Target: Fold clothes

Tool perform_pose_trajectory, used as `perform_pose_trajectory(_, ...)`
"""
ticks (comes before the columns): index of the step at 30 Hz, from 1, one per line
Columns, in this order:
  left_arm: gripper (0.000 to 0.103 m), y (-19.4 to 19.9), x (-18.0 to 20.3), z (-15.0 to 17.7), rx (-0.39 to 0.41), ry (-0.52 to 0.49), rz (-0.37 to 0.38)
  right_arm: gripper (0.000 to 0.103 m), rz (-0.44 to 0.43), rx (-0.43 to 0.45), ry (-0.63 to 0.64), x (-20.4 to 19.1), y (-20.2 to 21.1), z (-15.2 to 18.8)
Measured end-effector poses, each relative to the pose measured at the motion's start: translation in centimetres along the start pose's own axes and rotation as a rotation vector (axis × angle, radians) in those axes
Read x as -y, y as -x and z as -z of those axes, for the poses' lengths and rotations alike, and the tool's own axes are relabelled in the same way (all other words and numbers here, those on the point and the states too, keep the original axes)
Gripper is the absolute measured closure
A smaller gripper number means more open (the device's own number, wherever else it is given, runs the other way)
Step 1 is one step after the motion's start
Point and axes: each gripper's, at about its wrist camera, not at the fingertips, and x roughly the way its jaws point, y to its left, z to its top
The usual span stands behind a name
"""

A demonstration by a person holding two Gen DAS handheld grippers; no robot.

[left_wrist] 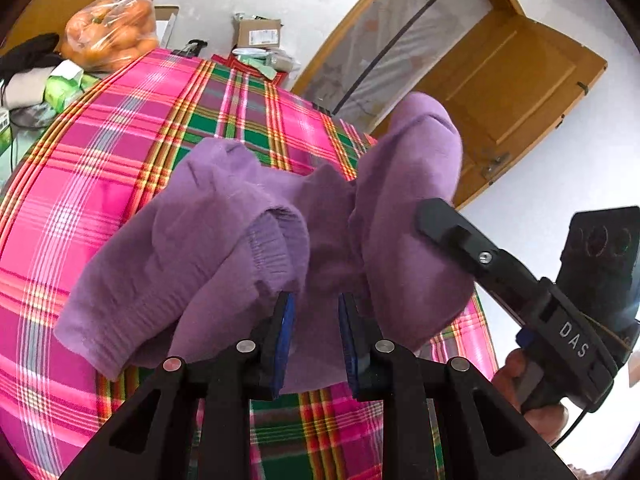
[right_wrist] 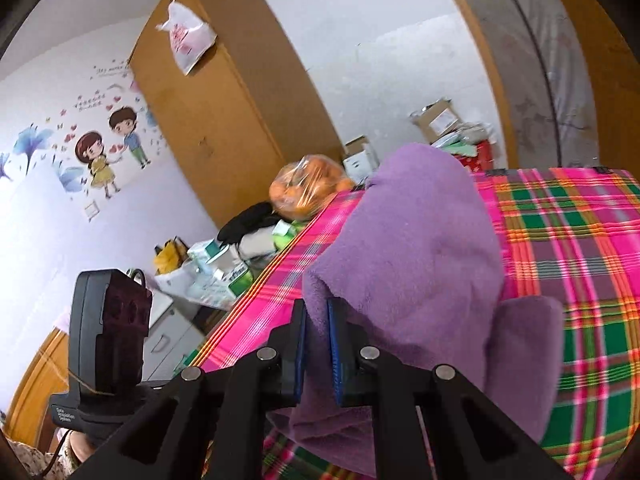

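Currently both tools have the soft purple knit garment (left_wrist: 224,232) off the bed, above the pink-and-green plaid bedsheet (left_wrist: 120,140).

Left black two-finger gripper (left_wrist: 316,344): blue pads sit slightly apart with a fold of purple fabric between them, so it is pinching the garment. The grip looks shallow, near the hem.

Right black two-finger gripper (right_wrist: 317,348): pads nearly together, clamped on a thick bunch of the same cloth. In the left wrist view one of its black fingers (left_wrist: 448,228) presses into the right-hand lobe of the garment.

Risks, as I judge them:
- Garment is bunched, not spread. A sleeve with a ribbed cuff (left_wrist: 272,248) hangs folded over itself between the two grips. Lay it down like this and the creases get locked in.
- Left pinch holds little cloth. A sideways tug to stretch it could slip the knit out of the pads.
- Right grip may hold several layers, so the fold line would land skewed.
- Clear bag of oranges (left_wrist: 110,32) sits at the sheet's far corner, well apart from the garment. A wide swing is the only threat there.
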Motion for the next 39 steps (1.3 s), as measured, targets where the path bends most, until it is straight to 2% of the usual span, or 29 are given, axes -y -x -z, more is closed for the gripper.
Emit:
perform_pose_trajectory(7,0.079,0.4,-2.0,0.3,0.014,0.048,-0.018,0.092,-0.05,-0.076,0.007,-1.3,-3.0,1.0)
perform_pose_trajectory(8,0.079,0.5,-2.2,0.3,0.016,0.054,-0.019,0.094,-0.06,-0.086,0.006,-1.5,-3.4,1.1)
perform_pose_trajectory(10,0.079,0.7,-2.6,0.3,0.02,0.066,-0.023,0.103,-0.08,-0.103,0.008,-1.9,-4.2,1.2)
perform_pose_trajectory(14,0.079,0.7,-3.6,0.4,0.023,0.087,-0.035,0.103,-0.085,-0.124,0.03,-2.7,-5.3,1.4)
perform_pose_trajectory(21,0.079,0.9,-4.1,0.7,0.022,0.101,-0.034,0.101,-0.07,-0.146,-0.027,-1.6,-5.2,1.4)
perform_pose_trajectory(25,0.079,1.7,-4.3,1.0,0.039,0.109,-0.037,0.101,-0.094,-0.1,-0.09,0.0,-2.9,0.6)
perform_pose_trajectory(29,0.079,2.6,-4.5,1.0,0.062,0.12,-0.049,0.098,-0.012,-0.026,-0.131,3.1,0.4,-0.2)
perform_pose_trajectory(32,0.079,3.4,-4.6,1.2,0.076,0.124,-0.047,0.093,0.065,-0.01,-0.203,6.2,1.9,-0.2)
perform_pose_trajectory(36,0.069,3.4,-4.0,0.9,0.08,0.116,-0.045,0.09,0.167,-0.021,-0.247,9.4,3.1,0.8)
perform_pose_trajectory(37,0.069,3.3,-3.9,1.0,0.076,0.113,-0.044,0.088,0.187,-0.029,-0.254,10.0,3.2,1.1)
perform_pose_trajectory(39,0.067,3.2,-3.6,1.0,0.066,0.109,-0.044,0.076,0.247,-0.051,-0.272,11.4,3.5,1.8)
